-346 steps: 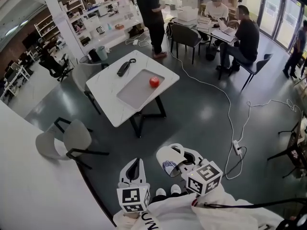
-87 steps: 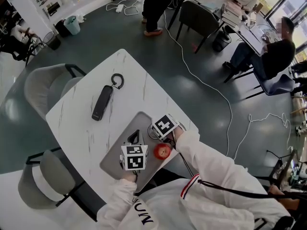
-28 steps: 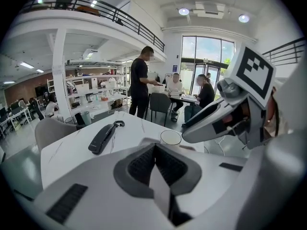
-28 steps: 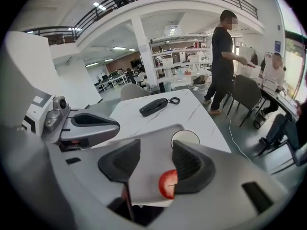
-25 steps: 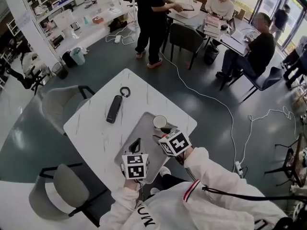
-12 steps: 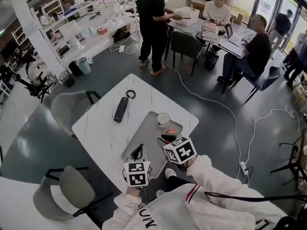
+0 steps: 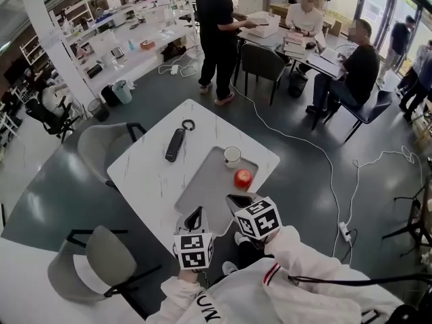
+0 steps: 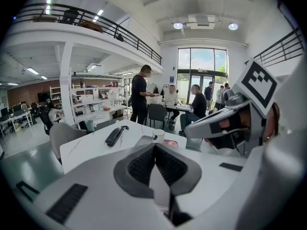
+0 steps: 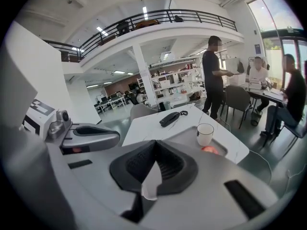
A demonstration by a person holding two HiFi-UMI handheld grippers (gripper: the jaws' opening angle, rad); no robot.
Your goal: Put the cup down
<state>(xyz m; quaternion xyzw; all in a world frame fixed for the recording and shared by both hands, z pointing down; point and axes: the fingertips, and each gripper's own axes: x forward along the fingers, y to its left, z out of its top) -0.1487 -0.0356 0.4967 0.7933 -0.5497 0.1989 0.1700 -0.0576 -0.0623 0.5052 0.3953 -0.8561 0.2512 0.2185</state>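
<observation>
The cup point(image 7: 232, 156) is down, standing upright and open end up at the far end of the grey tray point(image 7: 206, 193) on the white marble-look table point(image 7: 145, 174). Nothing grips it. Just beside it, on the near side and on the same tray, sits the red apple point(image 7: 243, 178), close to the cup; whether they touch I can't tell.

Both grippers hang well apart from the cup, off the table's near edge and close to the person's body. The right gripper point(image 7: 237, 200) has its jaws pressed together with nothing between them, and its own view looks across the tray at cup and apple. The left gripper point(image 7: 196, 214) is the same: dark ridged pads meeting at the tip, empty.

Out on the bare tabletop, left of the tray, lies a black handset point(image 7: 175, 144) with a ring-shaped loop at its far end. Grey chairs point(image 7: 101, 147) flank the table, and beyond it a person in dark clothes point(image 7: 217, 32) stands near others seated at a desk.
</observation>
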